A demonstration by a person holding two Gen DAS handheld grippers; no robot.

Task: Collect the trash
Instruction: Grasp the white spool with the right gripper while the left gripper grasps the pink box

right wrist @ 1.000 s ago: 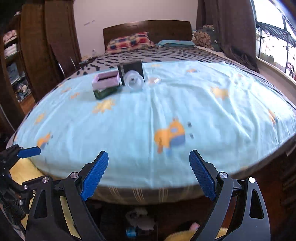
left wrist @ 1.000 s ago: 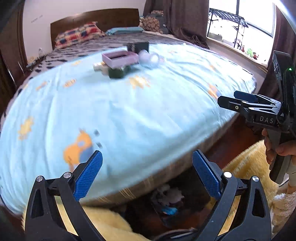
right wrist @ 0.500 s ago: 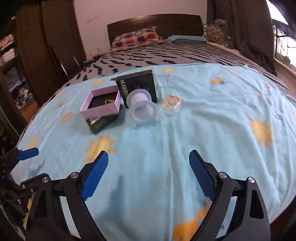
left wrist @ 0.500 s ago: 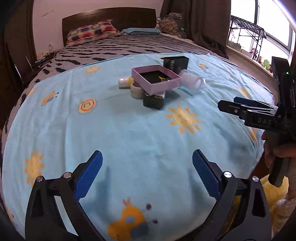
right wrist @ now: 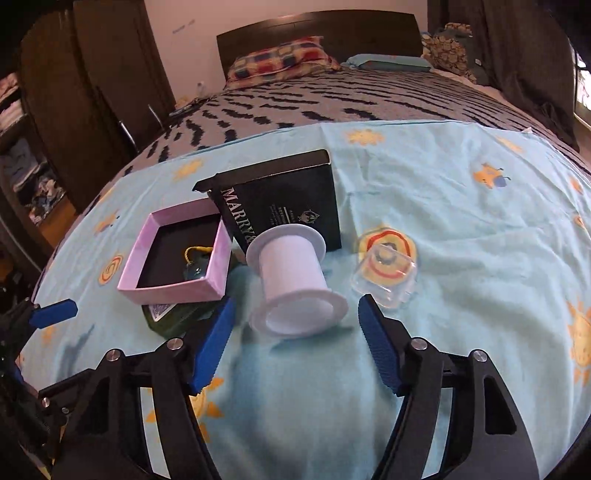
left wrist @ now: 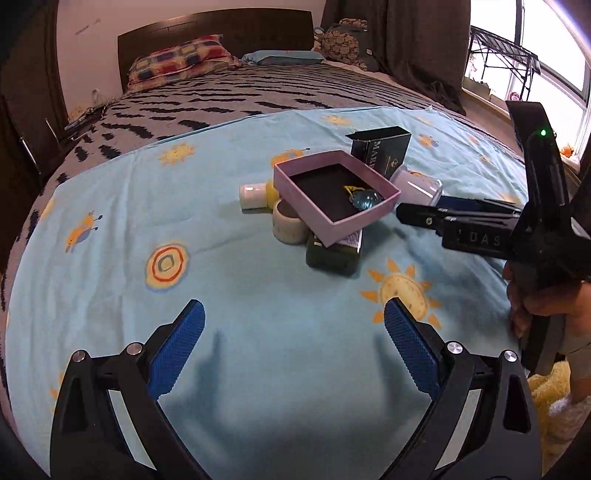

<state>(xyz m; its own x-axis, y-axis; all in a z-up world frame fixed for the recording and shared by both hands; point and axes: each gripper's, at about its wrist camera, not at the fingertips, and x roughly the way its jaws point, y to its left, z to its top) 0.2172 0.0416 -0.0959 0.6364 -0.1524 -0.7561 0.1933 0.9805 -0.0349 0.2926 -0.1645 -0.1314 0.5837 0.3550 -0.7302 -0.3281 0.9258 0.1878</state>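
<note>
A pile of trash lies on the light blue sheet (left wrist: 258,295). An open pink box (left wrist: 334,195) rests tilted on a dark green box (left wrist: 334,254), beside a roll of tape (left wrist: 288,225) and a small white-capped yellow bottle (left wrist: 255,194). A black carton (right wrist: 280,206) stands behind a white plastic spool (right wrist: 295,284), with a small clear plastic case (right wrist: 388,273) to its right. My right gripper (right wrist: 295,325) is open, its fingertips on either side of the spool's near rim. My left gripper (left wrist: 293,332) is open and empty, short of the pile.
The bed has a striped dark blanket (right wrist: 351,103), pillows (right wrist: 284,59) and a wooden headboard (right wrist: 321,26) at the far end. A dark wardrobe (right wrist: 92,81) stands on the left. A window and drying rack (left wrist: 509,62) are at the right. A yellow rug (left wrist: 554,391) lies beside the bed.
Both grippers have moved forward over the bed toward the pile. The right gripper has come up to the white spool. Both stay open.
</note>
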